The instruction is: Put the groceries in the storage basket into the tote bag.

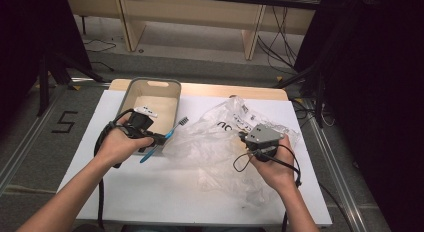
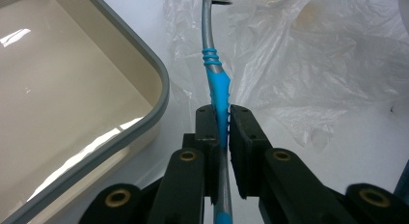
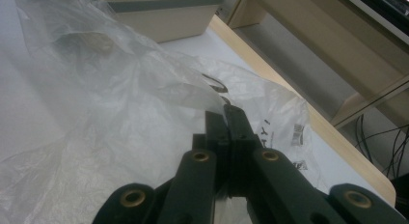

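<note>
The left claw (image 2: 222, 119) is closed down tight on the toothbrush (image 2: 215, 84), the blue grip section pinched between the two black pads. In the high view the toothbrush (image 1: 165, 137) is seen held slantwise above the counter (image 1: 150, 192), its bristle head pointing far and right, just beside the near right corner of the grey-rimmed bin (image 1: 150, 83). The handle's near end is poking out below the left claw (image 1: 159, 138).

Over on the right, the right claw (image 3: 226, 119) is fully shut on a fold of the clear plastic bag (image 3: 120, 103), the film being nipped at its edge. From above, the bag (image 1: 215, 142) is spread crumpled across the middle of the counter, with the right claw (image 1: 245, 138) at its right part.

The bristles are cut off at the top edge of the left gripper view. The black print on the bag is too creased to be read. A small white item lying in the bin (image 1: 145, 111) cannot be identified.
</note>
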A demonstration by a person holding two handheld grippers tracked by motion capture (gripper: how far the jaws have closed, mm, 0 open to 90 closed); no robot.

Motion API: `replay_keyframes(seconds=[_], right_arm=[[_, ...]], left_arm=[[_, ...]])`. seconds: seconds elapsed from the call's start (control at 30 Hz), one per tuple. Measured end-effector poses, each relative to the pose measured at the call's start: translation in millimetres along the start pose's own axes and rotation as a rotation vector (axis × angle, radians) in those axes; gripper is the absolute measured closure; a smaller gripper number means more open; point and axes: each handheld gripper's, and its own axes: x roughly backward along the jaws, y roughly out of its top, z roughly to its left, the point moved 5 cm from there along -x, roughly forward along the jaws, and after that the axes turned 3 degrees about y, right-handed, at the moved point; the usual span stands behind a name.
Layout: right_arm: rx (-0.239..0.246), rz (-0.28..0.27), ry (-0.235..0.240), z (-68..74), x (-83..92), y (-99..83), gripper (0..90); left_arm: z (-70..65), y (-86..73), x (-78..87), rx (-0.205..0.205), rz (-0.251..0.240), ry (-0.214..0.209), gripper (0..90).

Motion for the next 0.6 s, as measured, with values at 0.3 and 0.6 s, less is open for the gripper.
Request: replay_keyframes(seconds=[0.3,0.6], right_arm=[[-0.001,-0.001,0.0,0.0,-0.1,0.0,90.0],[0.002,0.001,0.001,0.2,-0.1,0.1,90.0]], left_arm=[[-5.2,-3.1,-3.5,-0.022,0.015,-0.014,82.0],[-13.5,-7.4,-7.4,-0.046,0.03,-0.039,82.1]])
